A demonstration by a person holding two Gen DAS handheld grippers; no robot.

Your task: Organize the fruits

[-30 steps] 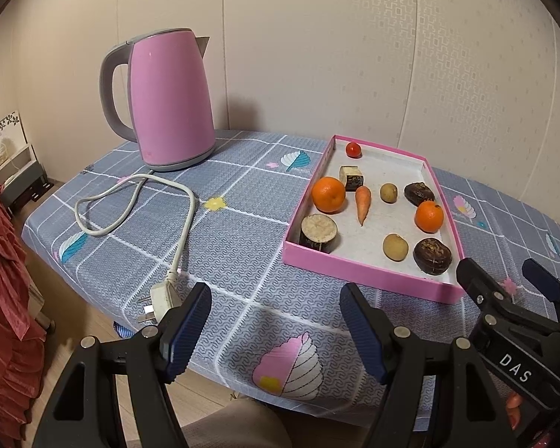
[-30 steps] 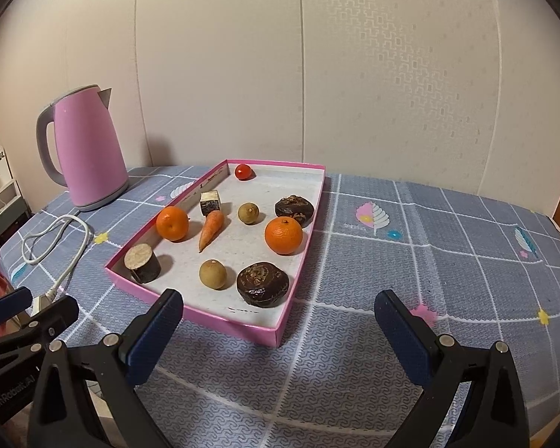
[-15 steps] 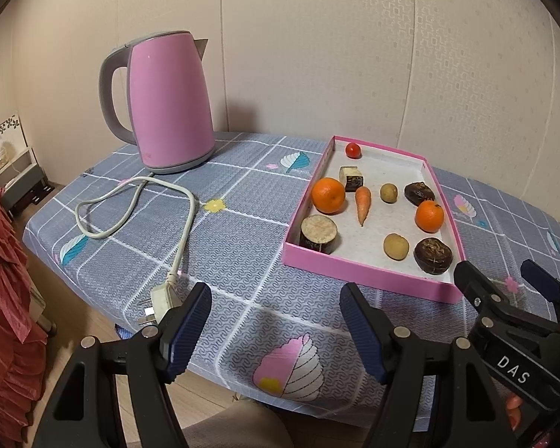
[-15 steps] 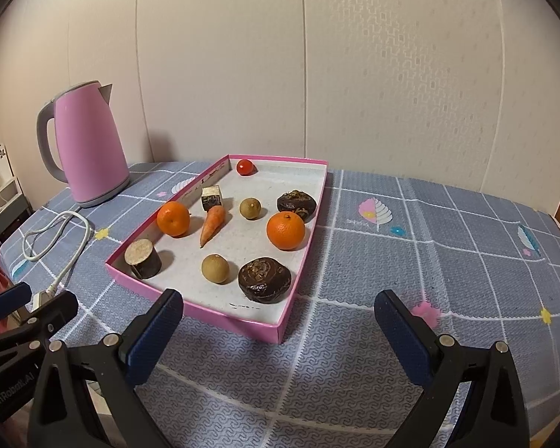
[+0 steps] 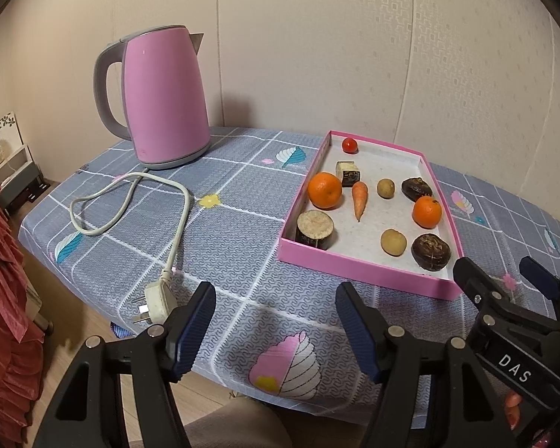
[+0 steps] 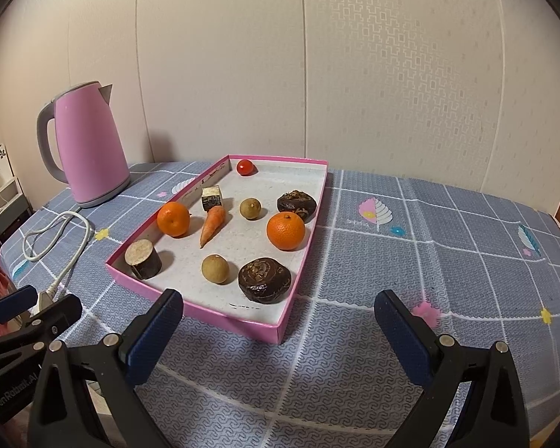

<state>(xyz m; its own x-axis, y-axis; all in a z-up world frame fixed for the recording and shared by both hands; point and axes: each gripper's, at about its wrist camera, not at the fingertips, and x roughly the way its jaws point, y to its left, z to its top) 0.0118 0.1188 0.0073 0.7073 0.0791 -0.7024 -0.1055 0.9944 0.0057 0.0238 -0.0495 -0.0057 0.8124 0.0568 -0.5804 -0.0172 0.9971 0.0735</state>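
Left gripper (image 5: 274, 321): hovers over the near edge of the table, jaws wide apart with nothing between them; they have just been closing a little.
Right gripper (image 6: 278, 330): hovers beside it, just short of the box, jaws wide apart, nothing between the pads.
Pink box (image 6: 220, 315): a shallow open tray lying on the table (image 6: 448, 246), on its grey-blue checked cloth.
Fruits: two oranges (image 6: 285, 230) (image 6: 173, 218), well apart, and one small red tomato (image 6: 245, 167) at the far end, all inside the box.
Other contents: a carrot (image 6: 212, 225) between the oranges, two small tan round things, two dark brown lumps, a cut dark cylinder in the near left corner.
Kettle (image 5: 164, 99): pink, upright, at the table's far left, its white cord (image 5: 130, 201) lying unplugged.
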